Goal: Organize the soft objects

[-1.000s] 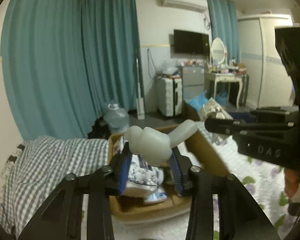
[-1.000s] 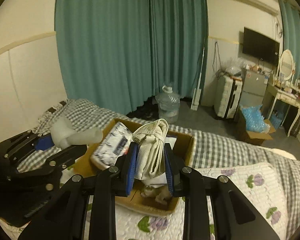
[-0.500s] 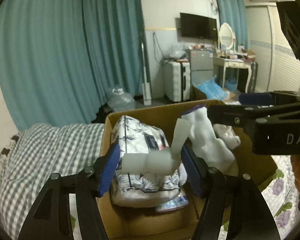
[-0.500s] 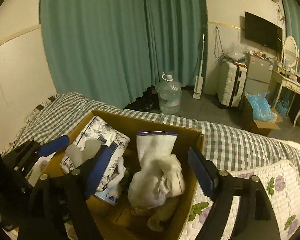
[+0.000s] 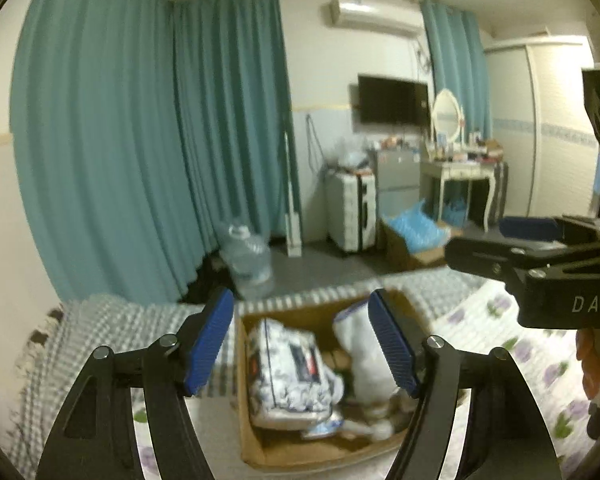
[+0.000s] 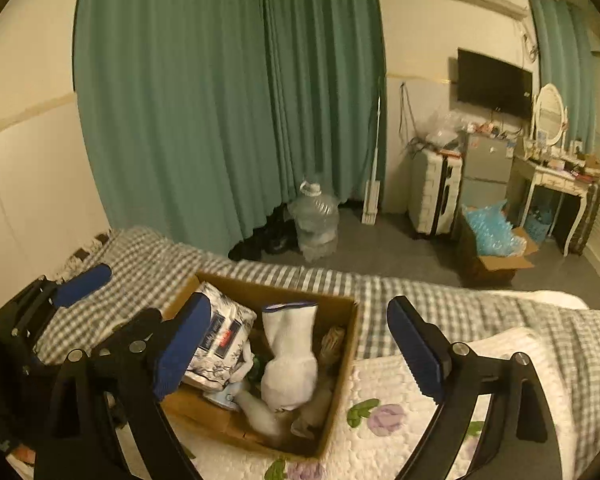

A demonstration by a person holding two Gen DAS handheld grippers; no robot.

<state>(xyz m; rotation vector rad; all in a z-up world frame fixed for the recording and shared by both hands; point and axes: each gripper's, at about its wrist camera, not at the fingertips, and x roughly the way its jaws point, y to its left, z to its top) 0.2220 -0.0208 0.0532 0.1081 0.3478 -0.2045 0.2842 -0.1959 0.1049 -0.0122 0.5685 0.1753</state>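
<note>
A cardboard box (image 5: 256,446) (image 6: 342,396) sits on the bed. In it lie a flower-patterned tissue pack (image 5: 286,370) (image 6: 222,336), a white sock with a blue cuff (image 5: 366,356) (image 6: 290,356), and other soft items at the bottom. My left gripper (image 5: 308,346) is open and empty above the box. My right gripper (image 6: 300,350) is open and empty above the box too. The right gripper shows at the right of the left wrist view (image 5: 540,256). The left gripper shows at the left of the right wrist view (image 6: 60,296).
The bed has a checked blanket (image 6: 148,256) and a white flowered quilt (image 6: 384,412). Beyond it on the floor stand a water jug (image 6: 316,224), a white suitcase (image 6: 434,196), a box of blue material (image 6: 494,244) and a dressing table (image 6: 556,184). Teal curtains (image 6: 228,92) hang behind.
Both grippers have opened fully and risen away from the box. The white foam piece has left my left gripper and the sock has dropped into the box.
</note>
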